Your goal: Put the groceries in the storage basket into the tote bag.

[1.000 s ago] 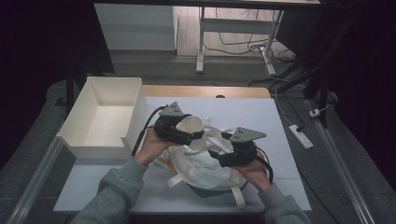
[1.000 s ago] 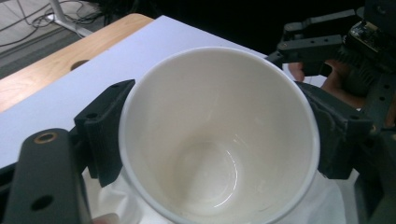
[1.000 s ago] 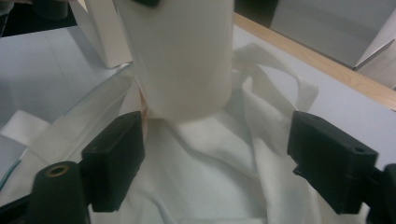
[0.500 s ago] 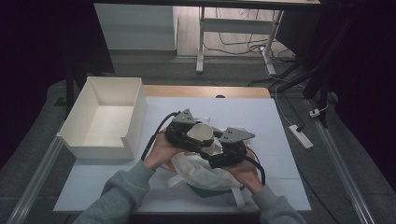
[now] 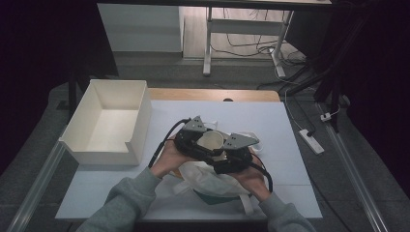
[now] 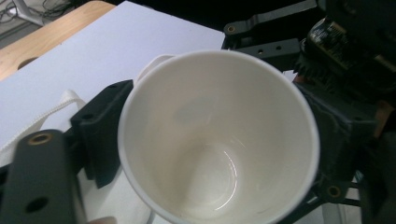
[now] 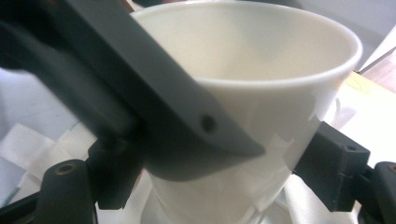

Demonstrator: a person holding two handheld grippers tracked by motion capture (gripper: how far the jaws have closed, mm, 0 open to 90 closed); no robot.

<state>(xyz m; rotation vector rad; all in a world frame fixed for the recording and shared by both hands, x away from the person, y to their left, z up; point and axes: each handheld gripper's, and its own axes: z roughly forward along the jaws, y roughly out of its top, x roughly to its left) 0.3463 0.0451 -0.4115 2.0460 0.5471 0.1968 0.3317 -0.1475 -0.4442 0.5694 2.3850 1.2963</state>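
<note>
We read this as a hand-over. The paper cup (image 5: 212, 141) sits between both tools' jaws, above the white bag (image 5: 208, 176). The right tool (image 7: 224, 175) has just been closing and clamps the cup's wall. The left tool (image 6: 219, 135) has just been opening around the cup, and we cannot tell whether its pads press. Next, the left tool should back away without tipping the cup. Its base is hidden.

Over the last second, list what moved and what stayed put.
Both grippers, left gripper and right gripper, carried the paper cup slightly right and toward the person above the cloth bag. Left jaws have just opened further, right jaws closed further, cup between both. The white box and table stayed.
</note>
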